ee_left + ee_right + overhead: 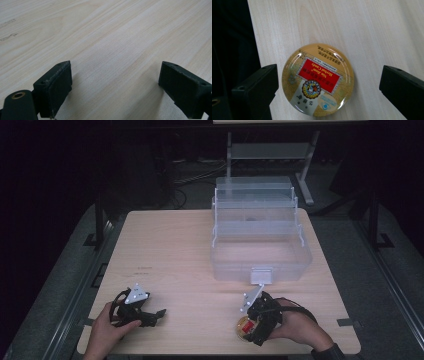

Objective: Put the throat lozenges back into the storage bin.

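Right tool (328,82): jaws spread wide, straddling round candy tin (317,80), no contact either side. Tin lies flat on table (367,30) near front edge, label up, centred between jaws; round, so no long axis to align. Judgement: closing jaws should seat grasp. Left tool (115,85): jaws apart, empty, over bare table, well apart from tin. Open clear storage box (260,237) stands beyond right tool.

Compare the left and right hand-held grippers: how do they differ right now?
The right hand-held gripper straddles a round candy tin, jaws open either side; the left hand-held gripper has bare table between its open jaws. The right sits near the table's front edge, below the clear plastic toolbox; the left at the front left. Both are open, gripping nothing.
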Demonstrator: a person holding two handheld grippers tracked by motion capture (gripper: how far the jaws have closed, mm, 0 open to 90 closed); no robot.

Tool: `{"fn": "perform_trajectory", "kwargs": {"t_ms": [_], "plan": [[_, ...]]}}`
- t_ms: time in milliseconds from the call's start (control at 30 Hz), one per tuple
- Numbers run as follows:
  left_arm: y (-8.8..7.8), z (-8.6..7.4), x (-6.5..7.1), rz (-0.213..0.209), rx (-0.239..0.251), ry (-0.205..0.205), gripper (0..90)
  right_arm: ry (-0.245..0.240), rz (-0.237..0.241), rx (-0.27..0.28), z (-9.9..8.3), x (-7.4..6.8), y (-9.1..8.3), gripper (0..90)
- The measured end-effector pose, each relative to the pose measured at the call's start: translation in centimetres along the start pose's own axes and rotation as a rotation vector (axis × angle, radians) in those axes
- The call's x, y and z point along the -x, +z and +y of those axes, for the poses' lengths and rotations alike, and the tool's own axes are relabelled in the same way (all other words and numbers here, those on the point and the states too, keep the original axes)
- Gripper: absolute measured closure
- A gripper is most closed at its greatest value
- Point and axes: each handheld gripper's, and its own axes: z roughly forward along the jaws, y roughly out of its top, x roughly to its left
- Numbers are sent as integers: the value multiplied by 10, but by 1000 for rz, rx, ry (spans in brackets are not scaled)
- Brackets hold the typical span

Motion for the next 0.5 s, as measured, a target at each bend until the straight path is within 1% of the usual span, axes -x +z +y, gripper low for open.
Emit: {"fn": "perform_trajectory", "kwargs": {"t_ms": [500], "plan": [[0, 0, 0, 0, 2, 0, 107, -16, 20, -40, 3, -6, 14, 19]]}}
